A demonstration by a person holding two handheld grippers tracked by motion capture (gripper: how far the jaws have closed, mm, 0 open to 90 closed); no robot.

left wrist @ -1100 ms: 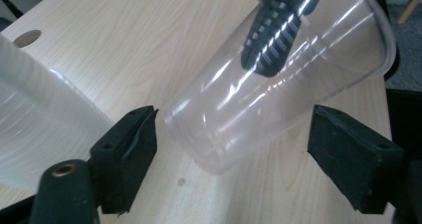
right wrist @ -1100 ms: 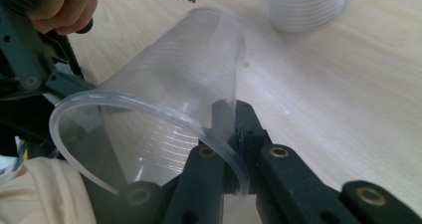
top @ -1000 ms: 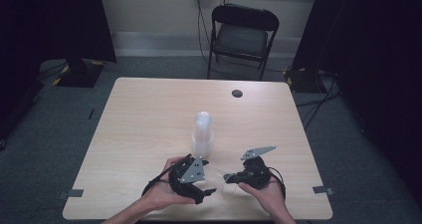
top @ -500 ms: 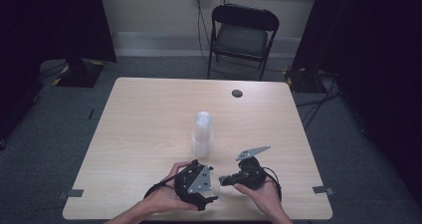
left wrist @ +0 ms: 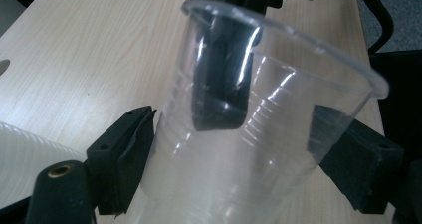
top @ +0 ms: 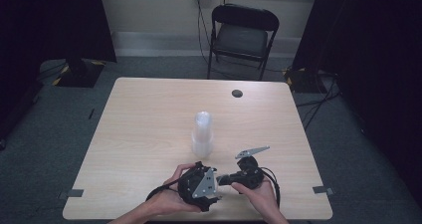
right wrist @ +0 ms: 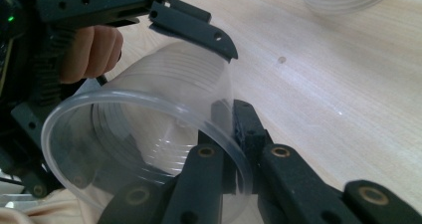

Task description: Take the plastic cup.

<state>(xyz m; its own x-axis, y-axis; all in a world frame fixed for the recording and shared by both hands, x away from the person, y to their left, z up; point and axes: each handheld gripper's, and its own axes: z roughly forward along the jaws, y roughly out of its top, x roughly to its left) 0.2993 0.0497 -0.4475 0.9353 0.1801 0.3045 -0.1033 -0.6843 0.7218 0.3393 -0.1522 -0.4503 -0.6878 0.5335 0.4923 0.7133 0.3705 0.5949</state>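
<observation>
From the high view, both claws meet near the desk's [top: 149, 114] front edge; a stack of clear cups [top: 202, 134] stands upright mid-desk.

In the left gripper view, the left claw [left wrist: 249, 159] clamps a clear cup [left wrist: 259, 149] by its sides; the cup is empty.

In the right gripper view, the right claw [right wrist: 234, 149] pinches the cup's rim. Pulling against each other could crush or crack the thin wall.
</observation>
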